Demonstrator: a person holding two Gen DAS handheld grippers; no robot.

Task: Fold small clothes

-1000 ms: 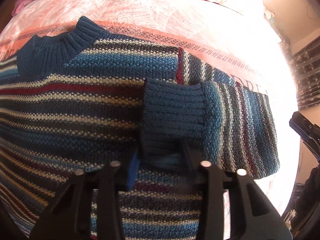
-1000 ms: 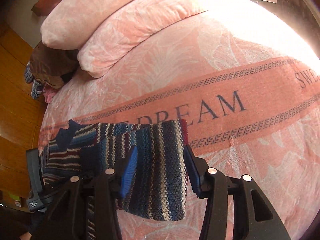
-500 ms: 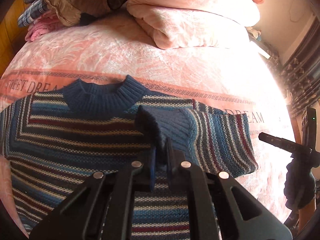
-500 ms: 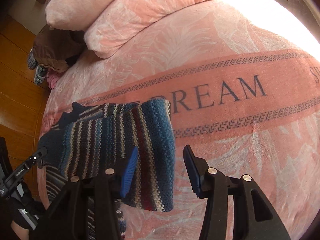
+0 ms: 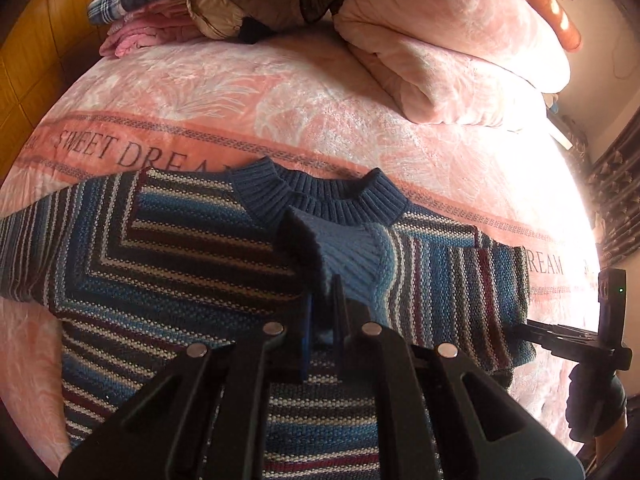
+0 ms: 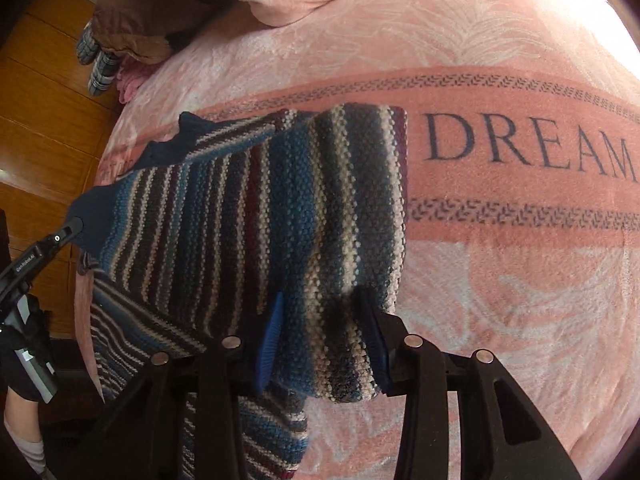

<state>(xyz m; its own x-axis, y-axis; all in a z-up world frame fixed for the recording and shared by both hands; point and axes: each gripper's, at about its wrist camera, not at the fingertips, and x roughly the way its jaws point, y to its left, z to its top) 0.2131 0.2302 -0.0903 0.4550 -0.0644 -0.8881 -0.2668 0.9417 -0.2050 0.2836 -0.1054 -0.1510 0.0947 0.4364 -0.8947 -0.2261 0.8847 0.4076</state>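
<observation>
Striped sweater [image 5: 168, 264] lies flat on the bed [image 5: 224, 96], collar at the far side from both grippers, body running toward the cameras. Left gripper [image 5: 322, 312]: jaws nearly closed, pinching the ribbed blue cuff [image 5: 344, 256] of the sleeve, cuff lifted just ahead of the fingertips and over the chest, right below the collar [image 5: 320, 196]. Right gripper [image 6: 320, 332]: jaws apart, sleeve fold [image 6: 320, 208] sits between the pads [image 6: 272, 336], but no squeeze visible; likely just straddling it, hard to be sure at this angle.

Key relation: sleeve's long axis runs crosswise over the sweater, from the fold at the right gripper to the cuff at the left gripper. Left gripper is the one with hold, so it is the nearer one for laying the cuff down onto the chest directly ahead and below it. Other sleeve still spread out, far to the left of the left gripper; fold looks early-stage. Pile of clothes [image 5: 168, 12] and folded blanket [image 5: 452, 52] well beyond, not in play.
</observation>
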